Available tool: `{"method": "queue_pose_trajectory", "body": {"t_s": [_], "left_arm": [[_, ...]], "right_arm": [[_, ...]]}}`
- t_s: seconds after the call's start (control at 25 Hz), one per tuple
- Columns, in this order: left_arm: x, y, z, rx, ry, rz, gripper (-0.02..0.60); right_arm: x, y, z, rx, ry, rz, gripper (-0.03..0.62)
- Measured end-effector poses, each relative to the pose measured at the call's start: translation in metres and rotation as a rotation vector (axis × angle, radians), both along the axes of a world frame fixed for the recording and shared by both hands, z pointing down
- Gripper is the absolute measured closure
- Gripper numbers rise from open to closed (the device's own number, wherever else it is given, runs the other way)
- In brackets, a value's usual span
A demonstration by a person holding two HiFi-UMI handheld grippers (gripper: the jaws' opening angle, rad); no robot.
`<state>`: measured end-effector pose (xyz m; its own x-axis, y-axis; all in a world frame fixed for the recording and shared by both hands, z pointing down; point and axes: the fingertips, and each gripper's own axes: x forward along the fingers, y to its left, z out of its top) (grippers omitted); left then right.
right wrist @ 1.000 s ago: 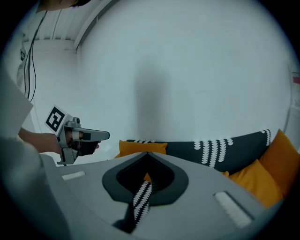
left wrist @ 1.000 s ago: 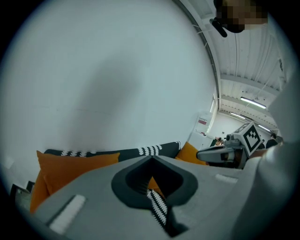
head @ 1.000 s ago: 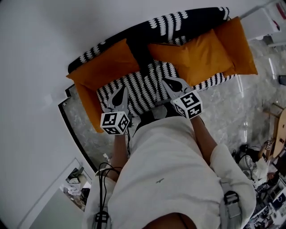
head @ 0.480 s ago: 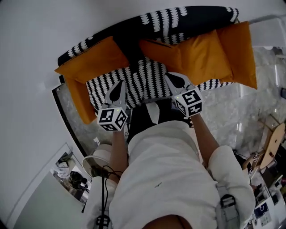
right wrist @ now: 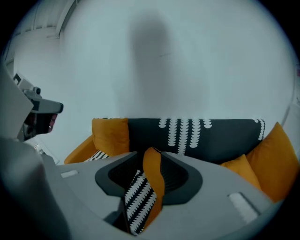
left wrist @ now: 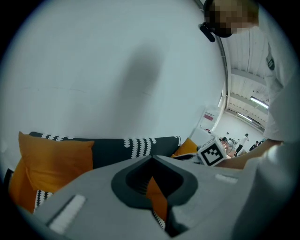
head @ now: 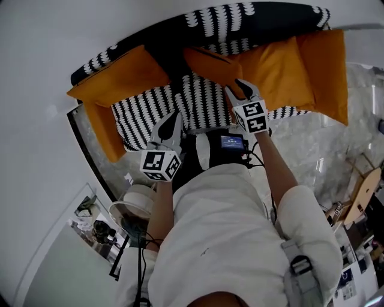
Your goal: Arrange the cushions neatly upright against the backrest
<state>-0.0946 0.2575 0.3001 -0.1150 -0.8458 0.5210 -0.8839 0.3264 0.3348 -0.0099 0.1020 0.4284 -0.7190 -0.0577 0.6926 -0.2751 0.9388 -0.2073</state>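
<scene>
So the right gripper (head: 243, 90) sits mid-frame in the head view, right at the lower left edge of the middle orange cushion (head: 273, 63). Its jaws have just been opening and stand partly spread. In the right gripper view an orange corner of that cushion shows in the gap, but I don't think the pads are pressing on it yet. The left gripper (head: 173, 121) is lower left of centre over the striped seat (head: 144, 111), jaws pressed together with nothing in them. That middle cushion looks slumped and skewed rather than standing, while the left cushion (head: 120, 75) and right cushion (head: 327, 69) lean near the black backrest (head: 252, 18). If it were me, I'd push the jaws further onto the corner before closing, so I'm gripping stuffing and not just fabric. Then lift and tip it back, and use the shut left gripper to nudge the bottom edge in.
</scene>
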Motion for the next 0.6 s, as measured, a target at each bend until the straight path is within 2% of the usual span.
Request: {"method": "queue_pose_trajectory", "body": {"t_s": [0.32,0.6], "left_arm": [[-0.003,0.009,0.017,-0.075,0.034,-0.025,0.577],[-0.003,0.014,0.028,-0.114,0.048,-0.011,0.577]], "right_arm": [[-0.012,-0.038,0.082,0.022,0.131,-0.008,0.301],[-0.017,-0.054,0.125,0.02,0.192,-0.007,0.264]]}}
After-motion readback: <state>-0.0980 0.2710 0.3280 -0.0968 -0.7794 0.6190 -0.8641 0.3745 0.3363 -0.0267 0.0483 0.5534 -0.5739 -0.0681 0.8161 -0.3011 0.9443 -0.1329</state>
